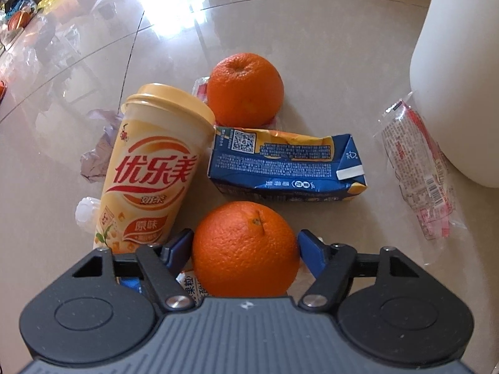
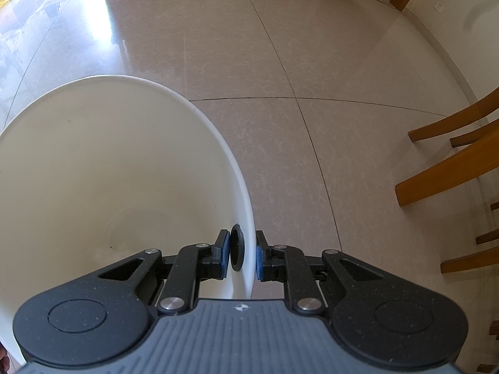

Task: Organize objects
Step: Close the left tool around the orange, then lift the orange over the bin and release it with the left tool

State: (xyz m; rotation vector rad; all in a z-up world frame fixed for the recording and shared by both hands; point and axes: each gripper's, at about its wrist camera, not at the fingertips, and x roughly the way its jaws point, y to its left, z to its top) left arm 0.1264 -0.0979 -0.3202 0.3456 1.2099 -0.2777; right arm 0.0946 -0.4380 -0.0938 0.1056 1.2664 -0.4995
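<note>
In the left wrist view my left gripper (image 1: 245, 247) has its blue pads on both sides of an orange (image 1: 246, 249), closed on it. Beyond it lie a blue drink carton (image 1: 280, 163) on its side, a second orange (image 1: 245, 88) and a yellow milk-tea cup (image 1: 149, 168) leaning left. The white bucket's outer wall (image 1: 452, 62) stands at the right. In the right wrist view my right gripper (image 2: 240, 254) is shut on the rim of the white bucket (image 2: 243, 187), one pad inside, one outside. The bucket's inside looks empty.
A clear snack wrapper (image 1: 418, 168) lies beside the bucket. Crumpled paper (image 1: 96, 159) and a small white cap (image 1: 85, 212) lie left of the cup. Cluttered items (image 1: 28, 6) sit far left. Wooden chair legs (image 2: 452, 162) stand at the right on the tiled floor.
</note>
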